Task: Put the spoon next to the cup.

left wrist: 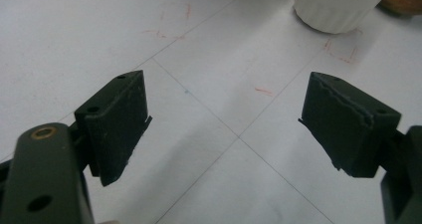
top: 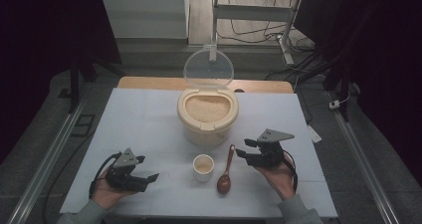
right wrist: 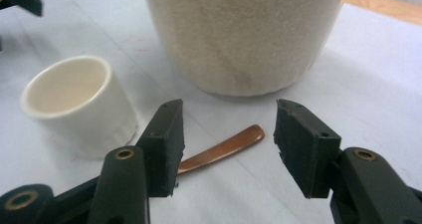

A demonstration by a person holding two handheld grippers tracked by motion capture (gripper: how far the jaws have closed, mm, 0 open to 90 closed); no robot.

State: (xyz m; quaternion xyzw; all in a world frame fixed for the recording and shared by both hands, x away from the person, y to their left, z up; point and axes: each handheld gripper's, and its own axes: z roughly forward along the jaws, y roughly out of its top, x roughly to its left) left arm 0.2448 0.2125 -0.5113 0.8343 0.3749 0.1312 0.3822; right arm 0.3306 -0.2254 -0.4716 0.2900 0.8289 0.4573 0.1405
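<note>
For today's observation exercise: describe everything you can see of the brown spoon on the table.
The spoon is glossy reddish-brown, perhaps wood or plastic, with an oval bowl and a slim, slightly curved handle. It lies flat on the white table, bowl nearest the person, handle pointing towards the rice container, just right of the small white cup. Nothing grips it; the right gripper stands open beside its handle.

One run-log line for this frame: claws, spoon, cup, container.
left claw: open, nothing held | right claw: open, beside spoon handle | spoon: flat on table | cup: upright | rice container: lid up
</note>
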